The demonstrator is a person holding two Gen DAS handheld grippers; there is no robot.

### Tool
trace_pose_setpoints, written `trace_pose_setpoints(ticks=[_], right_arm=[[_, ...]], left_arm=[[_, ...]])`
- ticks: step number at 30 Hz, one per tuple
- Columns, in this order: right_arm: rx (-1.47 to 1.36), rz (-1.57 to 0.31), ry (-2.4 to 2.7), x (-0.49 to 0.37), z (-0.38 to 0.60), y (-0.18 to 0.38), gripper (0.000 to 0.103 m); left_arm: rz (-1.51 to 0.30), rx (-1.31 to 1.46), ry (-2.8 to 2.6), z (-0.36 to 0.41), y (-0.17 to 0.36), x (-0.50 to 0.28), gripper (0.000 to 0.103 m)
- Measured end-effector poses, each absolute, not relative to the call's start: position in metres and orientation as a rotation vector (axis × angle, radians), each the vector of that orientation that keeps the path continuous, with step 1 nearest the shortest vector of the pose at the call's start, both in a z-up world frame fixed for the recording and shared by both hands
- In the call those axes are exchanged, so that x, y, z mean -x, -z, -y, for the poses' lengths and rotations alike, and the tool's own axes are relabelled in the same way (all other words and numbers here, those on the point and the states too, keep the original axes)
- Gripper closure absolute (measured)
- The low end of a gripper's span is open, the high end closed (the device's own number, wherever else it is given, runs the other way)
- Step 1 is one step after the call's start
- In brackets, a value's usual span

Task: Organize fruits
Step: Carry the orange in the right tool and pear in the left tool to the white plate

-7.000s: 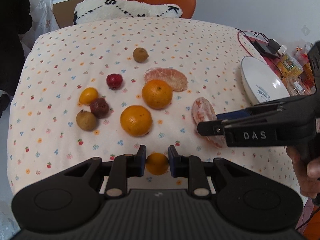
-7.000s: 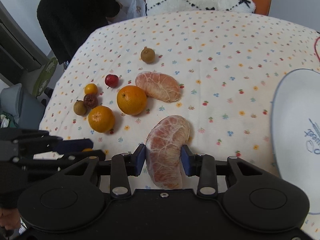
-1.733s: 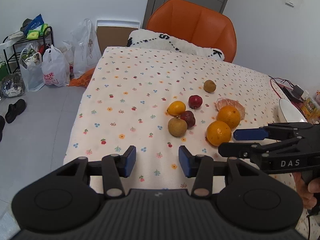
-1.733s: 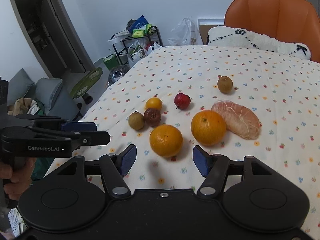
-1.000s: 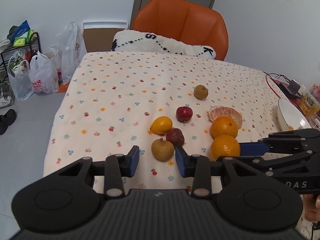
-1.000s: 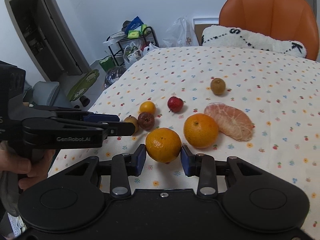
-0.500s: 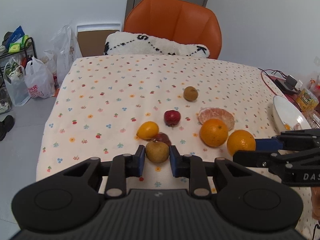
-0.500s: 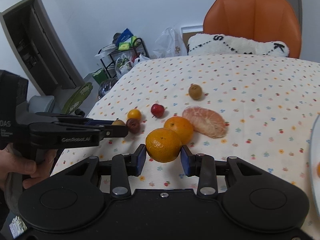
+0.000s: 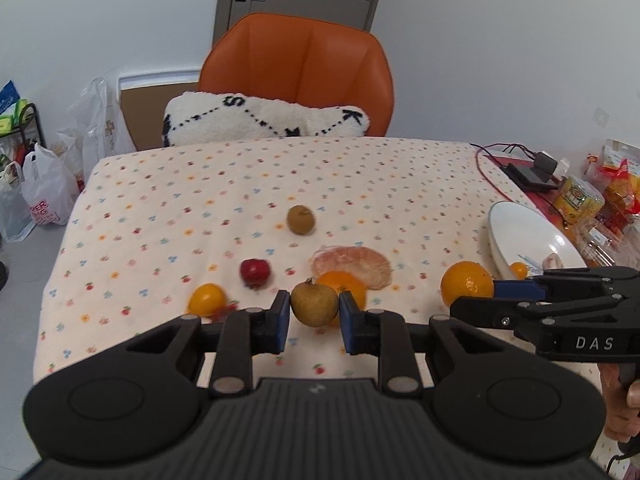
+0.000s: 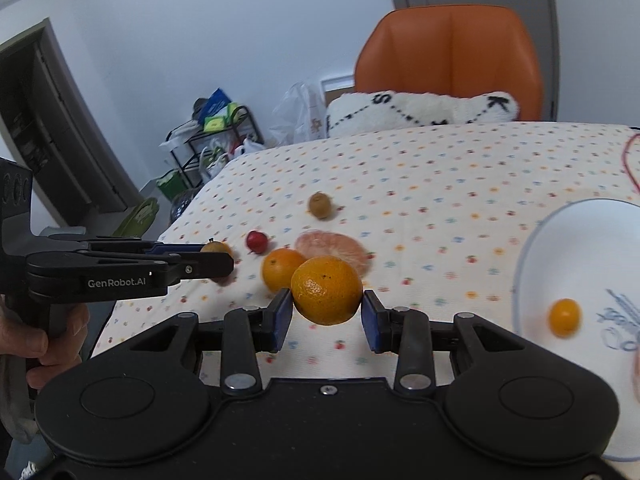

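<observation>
My left gripper [image 9: 314,317] is shut on a brown round fruit [image 9: 314,304], held just above the flowered tablecloth. An orange [image 10: 326,290] sits between the blue pads of my right gripper [image 10: 326,316], which is shut on it and raised near the white plate [image 10: 568,248]. A small orange fruit [image 10: 564,317] lies in that plate. On the cloth lie another orange [image 10: 282,269], a peeled citrus segment [image 10: 332,250], a red fruit [image 10: 257,241], a second brown fruit [image 10: 320,205] and a small yellow-orange fruit [image 9: 207,299]. The left wrist view shows the right gripper [image 9: 472,294] at the right.
An orange chair [image 9: 304,64] with a white cushion [image 9: 260,120] stands behind the table. Snack packets [image 9: 592,200] and a red cable [image 9: 496,176] crowd the right edge beyond the plate. Bags [image 9: 40,192] sit on the floor at the left. A hand [image 10: 36,344] holds the left gripper's handle.
Both grippers, open 1.7 s ago, closed on fruit and lifted: the left on the brown fruit, the right on the orange. The right gripper has carried its orange rightward near the plate.
</observation>
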State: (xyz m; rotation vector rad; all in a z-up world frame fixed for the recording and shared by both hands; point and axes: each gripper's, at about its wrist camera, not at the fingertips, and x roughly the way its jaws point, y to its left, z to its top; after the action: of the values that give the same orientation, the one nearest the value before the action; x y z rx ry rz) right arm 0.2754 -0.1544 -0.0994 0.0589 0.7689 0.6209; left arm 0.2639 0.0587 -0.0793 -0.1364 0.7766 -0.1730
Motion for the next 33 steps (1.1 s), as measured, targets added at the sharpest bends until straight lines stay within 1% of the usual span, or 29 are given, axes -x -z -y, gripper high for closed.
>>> trace_pose_setpoints(ticks=[11, 33], right_arm=[[-0.088, -0.738, -0.538, -0.273, 0.2, 0.092, 0.068], [-0.129, -0.716, -0.375, -0.273, 0.298, 0.094, 0.068]], left_arm=[[-0.751, 0.117, 0.267, -0.007, 0.069, -0.278, 0.079], [-0.769, 0.097, 0.388, 0.087, 0.073, -0.308, 0.079]])
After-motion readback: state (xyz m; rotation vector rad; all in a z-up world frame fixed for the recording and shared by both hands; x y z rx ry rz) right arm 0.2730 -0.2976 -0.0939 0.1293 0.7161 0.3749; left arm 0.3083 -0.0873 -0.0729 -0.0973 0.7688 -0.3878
